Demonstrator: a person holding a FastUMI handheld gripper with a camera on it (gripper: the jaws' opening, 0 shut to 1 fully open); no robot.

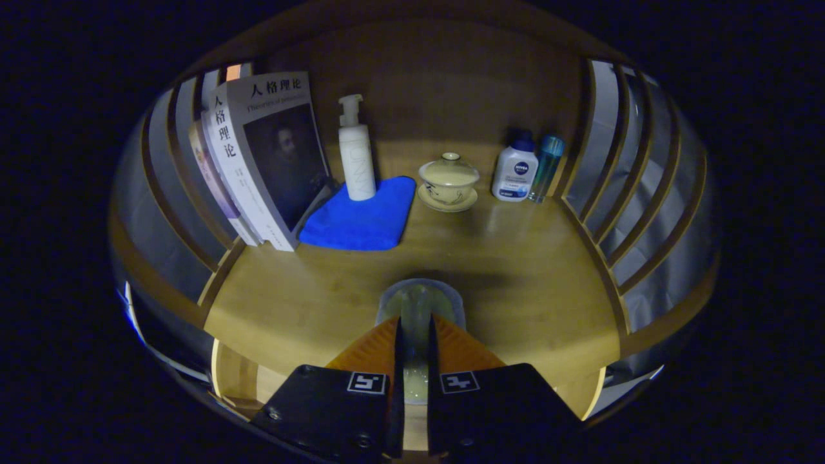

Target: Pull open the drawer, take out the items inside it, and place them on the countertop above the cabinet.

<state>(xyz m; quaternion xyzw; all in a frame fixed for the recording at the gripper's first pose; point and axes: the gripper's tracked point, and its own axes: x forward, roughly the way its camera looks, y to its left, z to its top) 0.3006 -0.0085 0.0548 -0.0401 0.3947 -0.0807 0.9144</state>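
Jaws (414, 335) clenched on a clear plastic cup (420, 303), held low over the table (515, 270) above the cabinet. Risk: grip sits on the thin rim; releasing while tilted could tip it toward the blue cloth (361, 216).

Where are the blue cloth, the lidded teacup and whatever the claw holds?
blue cloth (361, 222): gripper view, its middle.
lidded teacup (448, 180): gripper view, bowl's side.
pale translucent item (419, 303): gripper view, top, pinched by claw (416, 335).

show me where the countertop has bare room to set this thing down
Bare wood lies just ahead of the fingers, between the blue cloth and right slats. Crowded along the back: books, pump bottle, lidded cup, two small bottles.
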